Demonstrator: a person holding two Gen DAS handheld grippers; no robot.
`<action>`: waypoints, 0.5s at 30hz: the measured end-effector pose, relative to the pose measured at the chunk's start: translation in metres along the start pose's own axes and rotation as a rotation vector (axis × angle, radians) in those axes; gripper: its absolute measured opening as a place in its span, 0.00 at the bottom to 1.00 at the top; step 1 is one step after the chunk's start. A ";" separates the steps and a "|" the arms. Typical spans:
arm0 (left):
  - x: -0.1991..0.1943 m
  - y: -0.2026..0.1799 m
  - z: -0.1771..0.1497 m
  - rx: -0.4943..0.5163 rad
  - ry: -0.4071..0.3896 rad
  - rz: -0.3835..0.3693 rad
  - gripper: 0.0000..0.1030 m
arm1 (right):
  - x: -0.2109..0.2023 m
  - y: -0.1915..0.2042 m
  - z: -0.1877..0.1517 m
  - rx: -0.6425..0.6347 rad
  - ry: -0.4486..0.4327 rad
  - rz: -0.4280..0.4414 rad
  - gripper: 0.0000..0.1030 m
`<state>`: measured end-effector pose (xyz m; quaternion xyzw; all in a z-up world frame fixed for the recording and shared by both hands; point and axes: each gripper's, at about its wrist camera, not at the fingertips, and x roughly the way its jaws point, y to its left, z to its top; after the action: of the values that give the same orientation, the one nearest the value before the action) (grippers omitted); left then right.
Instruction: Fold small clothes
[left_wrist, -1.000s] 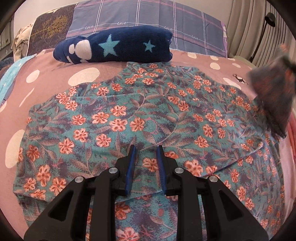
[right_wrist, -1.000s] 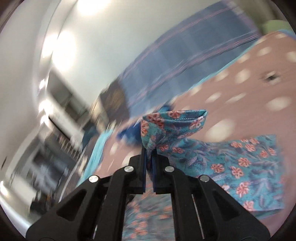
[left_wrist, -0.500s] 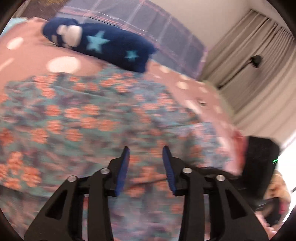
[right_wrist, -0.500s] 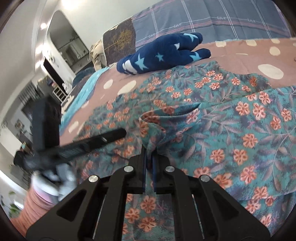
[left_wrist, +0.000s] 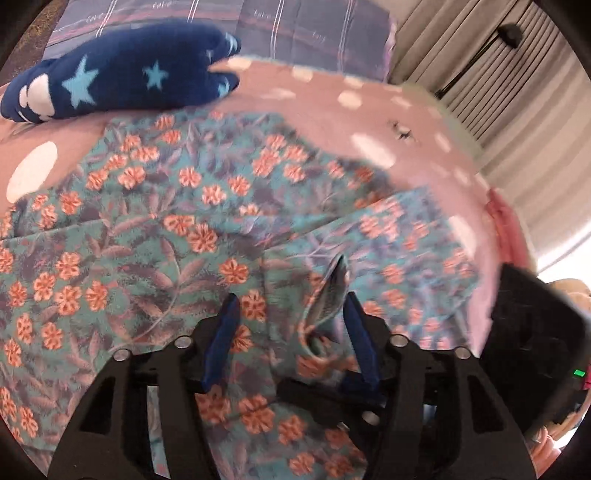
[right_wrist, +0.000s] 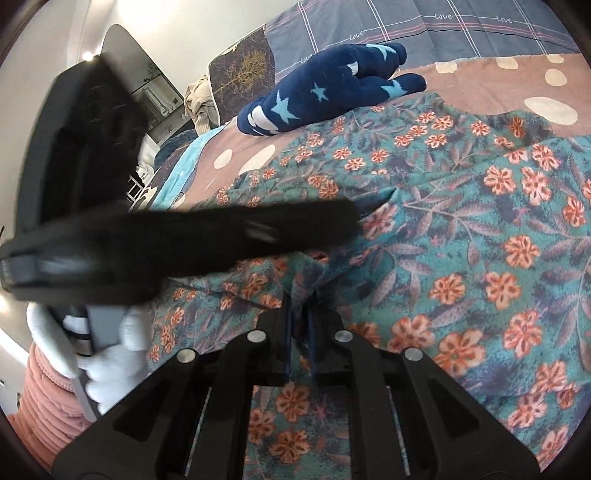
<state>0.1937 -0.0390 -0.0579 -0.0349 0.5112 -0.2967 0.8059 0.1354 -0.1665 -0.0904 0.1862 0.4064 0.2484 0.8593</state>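
A teal garment with orange flowers (left_wrist: 184, 229) (right_wrist: 461, 240) lies spread on the bed. My right gripper (right_wrist: 300, 299) is shut on a pinched fold of it, low over the cloth, and its jaws are opening slightly. In the left wrist view that fold (left_wrist: 328, 291) stands up between the blue pads of my left gripper (left_wrist: 291, 299), close to the right pad. Neither pad presses it. The left jaws stand apart and are closing. One left finger (right_wrist: 295, 229) crosses the right wrist view as a blurred black bar just above the right fingertips.
A navy plush with light blue stars (left_wrist: 122, 70) (right_wrist: 332, 88) lies at the far side on the pink dotted bedspread (left_wrist: 332, 96), before a plaid pillow (left_wrist: 295, 33). Curtains (left_wrist: 498, 92) hang at right. A white-gloved hand (right_wrist: 110, 362) with a pink sleeve holds the left gripper.
The right gripper came down and laid its lifted fold onto the spread garment. The left gripper swung right toward that fold and its jaws widened around it.
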 end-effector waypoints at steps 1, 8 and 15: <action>0.004 0.000 0.001 0.002 0.004 0.001 0.14 | 0.000 0.000 0.000 0.002 -0.001 0.002 0.09; -0.039 0.005 0.006 -0.025 -0.134 0.002 0.06 | -0.010 -0.001 -0.002 0.006 -0.037 0.027 0.29; -0.164 0.037 0.018 -0.076 -0.372 -0.003 0.06 | -0.077 -0.013 0.015 0.051 -0.098 0.105 0.36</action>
<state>0.1763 0.0715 0.0691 -0.1204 0.3640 -0.2666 0.8842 0.1084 -0.2238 -0.0418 0.2410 0.3598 0.2732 0.8590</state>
